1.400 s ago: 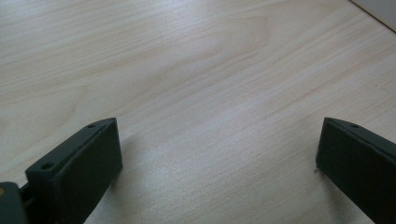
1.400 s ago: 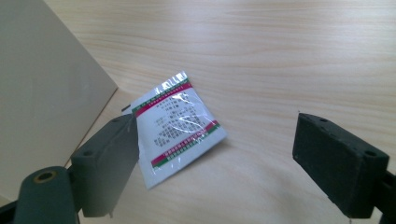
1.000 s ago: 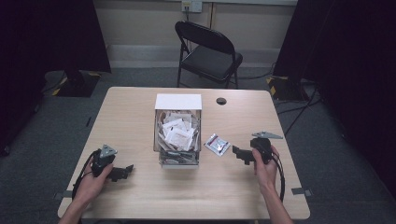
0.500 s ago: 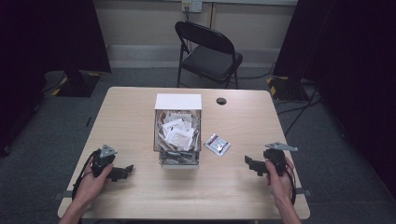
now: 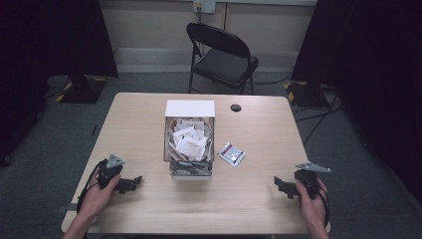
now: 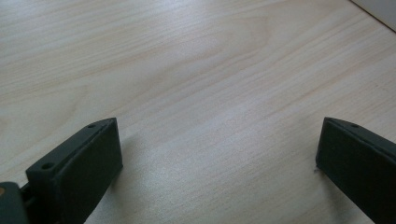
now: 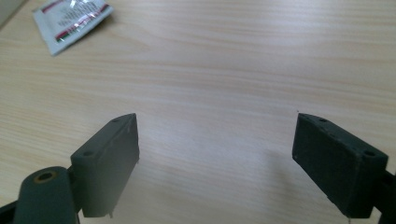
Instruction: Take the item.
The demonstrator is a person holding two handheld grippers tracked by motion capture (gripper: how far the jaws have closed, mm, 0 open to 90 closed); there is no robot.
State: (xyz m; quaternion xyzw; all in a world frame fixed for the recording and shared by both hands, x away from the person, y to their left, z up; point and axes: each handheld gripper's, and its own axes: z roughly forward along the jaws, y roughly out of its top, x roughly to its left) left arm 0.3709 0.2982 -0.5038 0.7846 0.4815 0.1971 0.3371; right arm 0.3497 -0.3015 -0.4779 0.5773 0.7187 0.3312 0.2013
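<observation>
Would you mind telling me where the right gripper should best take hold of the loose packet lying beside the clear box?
The packet lies flat and alone on the table. Probably best: right gripper, jaws open, comes from above and pinches its free right edge, away from the box.

Even overhead light brightens the table [image 5: 149,124] while the room around it falls dark. In both gripper views the near jaws look soft and cast faint shadows on the sheened wood.

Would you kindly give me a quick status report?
Both grippers, left and right, open, empty. Packet flat on table, beside the box. Nothing in the way.
</observation>
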